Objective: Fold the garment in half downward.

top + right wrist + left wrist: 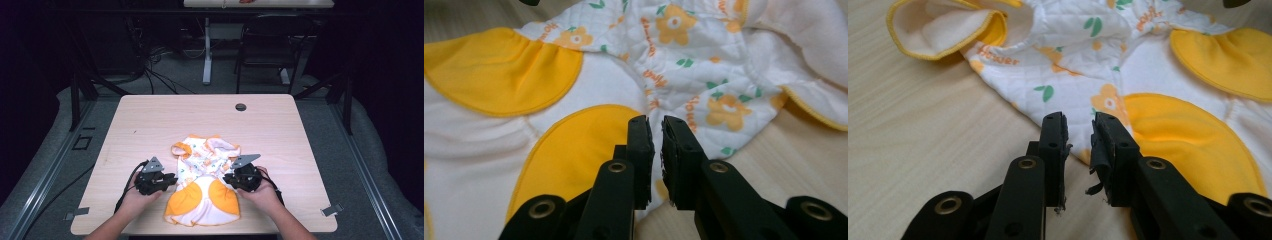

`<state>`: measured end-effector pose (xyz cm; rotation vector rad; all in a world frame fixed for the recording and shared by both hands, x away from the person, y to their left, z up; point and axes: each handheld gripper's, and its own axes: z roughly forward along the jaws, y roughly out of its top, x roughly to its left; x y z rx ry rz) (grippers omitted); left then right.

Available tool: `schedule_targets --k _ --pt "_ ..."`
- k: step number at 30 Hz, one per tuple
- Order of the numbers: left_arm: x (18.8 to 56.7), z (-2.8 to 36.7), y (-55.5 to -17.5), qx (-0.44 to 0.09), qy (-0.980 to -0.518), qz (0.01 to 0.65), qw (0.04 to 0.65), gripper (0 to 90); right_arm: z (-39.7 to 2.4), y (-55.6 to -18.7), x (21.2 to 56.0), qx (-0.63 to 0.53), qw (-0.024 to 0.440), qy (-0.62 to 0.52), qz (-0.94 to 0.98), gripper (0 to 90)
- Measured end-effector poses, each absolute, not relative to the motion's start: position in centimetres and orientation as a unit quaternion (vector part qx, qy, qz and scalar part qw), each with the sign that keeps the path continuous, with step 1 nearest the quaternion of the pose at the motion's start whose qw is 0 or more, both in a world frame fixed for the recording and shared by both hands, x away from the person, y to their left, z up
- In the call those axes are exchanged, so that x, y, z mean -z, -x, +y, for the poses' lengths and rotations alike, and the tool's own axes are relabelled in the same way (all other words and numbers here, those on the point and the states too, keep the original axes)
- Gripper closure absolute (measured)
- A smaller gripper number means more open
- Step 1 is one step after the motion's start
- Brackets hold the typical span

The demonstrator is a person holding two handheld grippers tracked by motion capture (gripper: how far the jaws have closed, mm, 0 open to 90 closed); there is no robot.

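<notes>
From above, a white quilted baby garment with orange flower print and yellow patches [204,187] lies on the pale wooden table [150,120], the left gripper [172,181] and right gripper [227,178] flanking it.

Left gripper view: jaws slightly parted, empty, just short of the garment's edge [1063,95].

Right gripper view: jaws narrowly apart over the garment's hem [684,75], pinching nothing.

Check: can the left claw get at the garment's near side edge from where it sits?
Probably yes. The left claw sits right at the edge of the baby garment, jaws slightly apart with nothing between them. Only bare table lies alongside, and the right claw works the opposite side.
</notes>
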<state>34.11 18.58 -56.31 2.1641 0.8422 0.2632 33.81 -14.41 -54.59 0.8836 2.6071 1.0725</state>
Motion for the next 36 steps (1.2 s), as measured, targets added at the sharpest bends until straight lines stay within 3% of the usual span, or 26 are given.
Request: schedule_targets --k 18,30,36 --pt "53.2 16.3 -40.9 -0.123 -0.850 0.339 0.385 75.5 -12.5 -40.1 51.7 -0.337 0.119 -0.317 0.879 81.9" --pt "53.9 14.7 -45.2 -0.140 -0.844 0.352 0.380 74.7 -11.7 -45.1 52.3 -0.332 0.155 -0.354 0.861 81.1" --pt "54.5 14.2 -46.8 -0.143 -0.838 0.366 0.380 75.0 -11.6 -46.7 53.2 -0.334 0.149 -0.378 0.850 80.6"
